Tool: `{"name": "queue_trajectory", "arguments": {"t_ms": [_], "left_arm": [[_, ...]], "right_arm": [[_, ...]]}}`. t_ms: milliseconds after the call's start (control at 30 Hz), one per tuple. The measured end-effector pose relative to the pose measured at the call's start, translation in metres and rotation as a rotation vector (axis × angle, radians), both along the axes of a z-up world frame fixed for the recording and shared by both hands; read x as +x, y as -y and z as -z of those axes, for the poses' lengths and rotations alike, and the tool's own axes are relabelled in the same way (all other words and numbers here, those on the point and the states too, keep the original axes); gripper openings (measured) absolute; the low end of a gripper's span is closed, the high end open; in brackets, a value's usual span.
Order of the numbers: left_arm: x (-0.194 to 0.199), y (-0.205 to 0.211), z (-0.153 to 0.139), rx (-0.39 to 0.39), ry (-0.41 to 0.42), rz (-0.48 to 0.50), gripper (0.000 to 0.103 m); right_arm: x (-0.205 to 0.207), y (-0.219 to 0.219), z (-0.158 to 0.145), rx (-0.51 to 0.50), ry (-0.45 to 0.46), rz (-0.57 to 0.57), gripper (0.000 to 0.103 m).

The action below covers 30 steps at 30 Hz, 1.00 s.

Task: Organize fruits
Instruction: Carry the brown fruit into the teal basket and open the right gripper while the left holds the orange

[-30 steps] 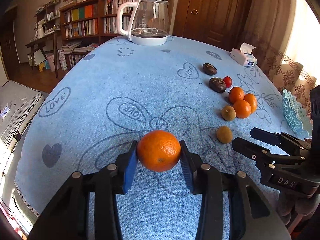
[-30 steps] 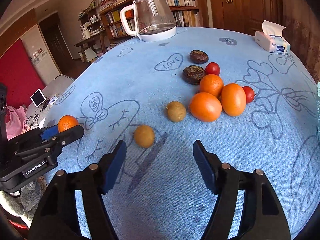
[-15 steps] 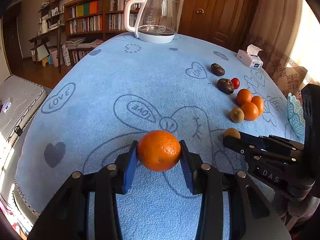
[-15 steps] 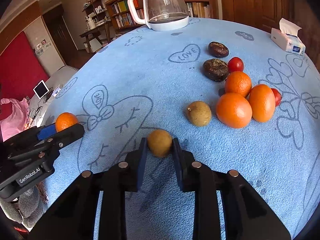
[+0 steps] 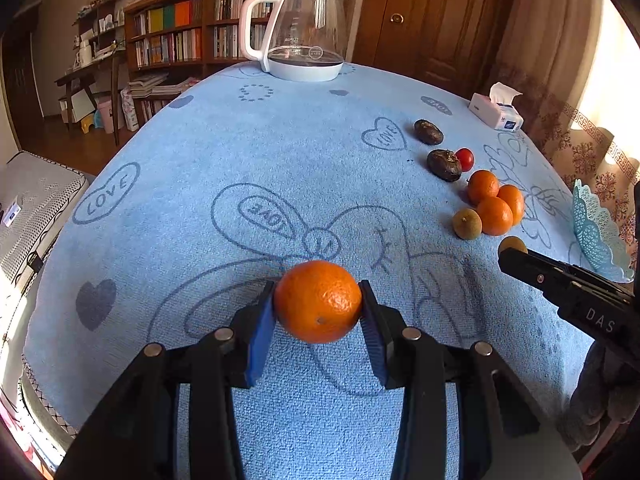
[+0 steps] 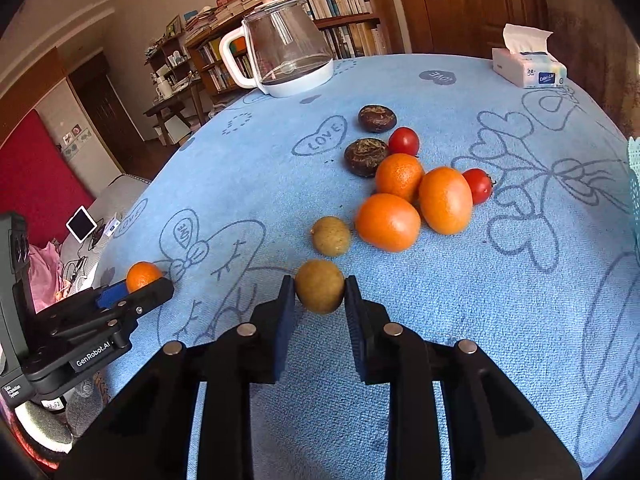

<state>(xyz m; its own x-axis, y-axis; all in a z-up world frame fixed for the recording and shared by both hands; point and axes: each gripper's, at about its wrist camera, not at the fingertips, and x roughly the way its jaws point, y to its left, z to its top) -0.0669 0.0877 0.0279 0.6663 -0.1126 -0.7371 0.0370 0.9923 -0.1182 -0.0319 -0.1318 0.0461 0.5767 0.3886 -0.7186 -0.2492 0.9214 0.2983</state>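
My left gripper (image 5: 318,308) is shut on an orange (image 5: 318,302) and holds it above the blue cloth; it also shows in the right wrist view (image 6: 142,276). My right gripper (image 6: 320,292) is shut on a small brown-yellow round fruit (image 6: 320,286), also seen in the left wrist view (image 5: 512,245). On the cloth lie three oranges (image 6: 388,222), a second brown-yellow fruit (image 6: 331,236), two dark wrinkled fruits (image 6: 366,156) and two red tomatoes (image 6: 404,141).
A glass jug (image 5: 306,28) on a white base stands at the table's far edge. A tissue box (image 6: 528,65) sits at the far right. A turquoise lattice basket (image 5: 594,232) stands at the right edge. The table (image 5: 200,152) wears a blue cloth.
My right gripper moved forward and shut on the small brown-yellow fruit, then lifted it slightly towards the other fruits. My left gripper kept hold of the orange.
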Motion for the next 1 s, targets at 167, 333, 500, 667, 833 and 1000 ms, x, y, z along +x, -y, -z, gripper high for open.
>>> {"name": "queue_trajectory", "arguments": {"t_ms": [167, 333, 500, 667, 833, 1000], "left_arm": [[0.001, 0.012, 0.000, -0.004, -0.005, 0.018, 0.041], [0.003, 0.024, -0.002, -0.002, -0.002, 0.038, 0.041], [0.004, 0.035, -0.006, 0.011, 0.004, 0.056, 0.041], [0.004, 0.048, -0.009, 0.019, 0.009, 0.076, 0.041], [0.004, 0.060, -0.011, 0.032, 0.014, 0.094, 0.041], [0.004, 0.070, -0.014, 0.046, 0.017, 0.107, 0.041]], "right_arm": [[-0.006, 0.030, -0.008, 0.018, 0.021, 0.071, 0.026], [-0.014, 0.065, -0.019, 0.024, 0.057, 0.153, 0.026], [-0.023, 0.107, -0.033, 0.010, 0.103, 0.253, 0.026], [-0.030, 0.147, -0.043, -0.016, 0.137, 0.350, 0.026], [-0.035, 0.186, -0.044, -0.046, 0.147, 0.445, 0.026], [-0.037, 0.221, -0.042, -0.075, 0.149, 0.533, 0.026]]}}
